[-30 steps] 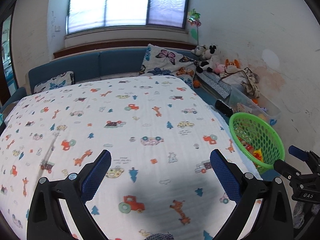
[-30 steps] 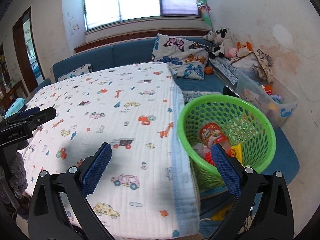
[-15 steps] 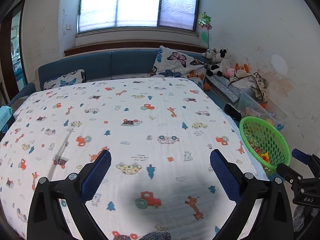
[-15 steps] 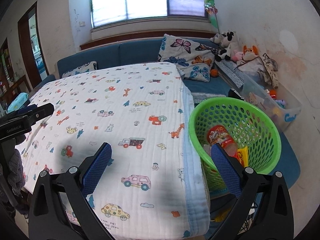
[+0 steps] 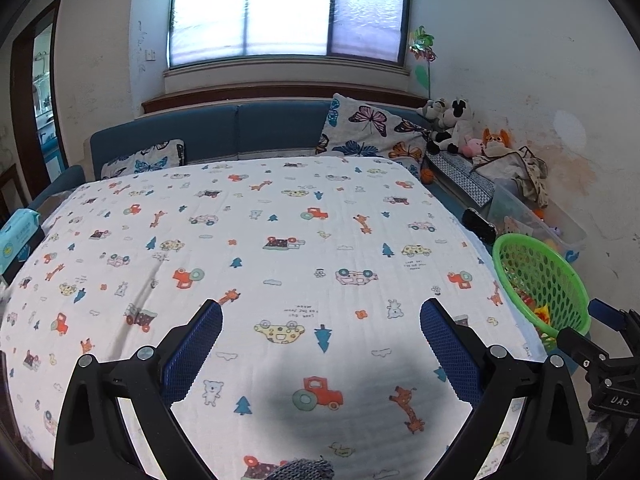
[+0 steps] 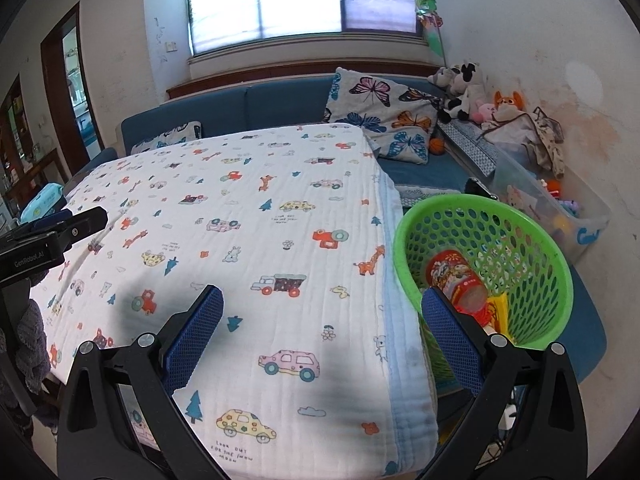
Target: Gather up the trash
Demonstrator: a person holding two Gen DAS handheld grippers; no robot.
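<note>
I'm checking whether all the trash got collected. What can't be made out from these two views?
- Bottom of the green basket: right wrist view, hidden by the red can and the right gripper.
- Basket contents: left wrist view, too small, seen only through the mesh.
- Floor by the table: both views, hidden by the patterned cloth.
- Blue packet: left wrist view, cut off by the image edge.

Both the left gripper (image 5: 321, 322) and right gripper (image 6: 322, 310) hover level, fingers (image 5: 196, 346) spread wide, holding nothing.
</note>
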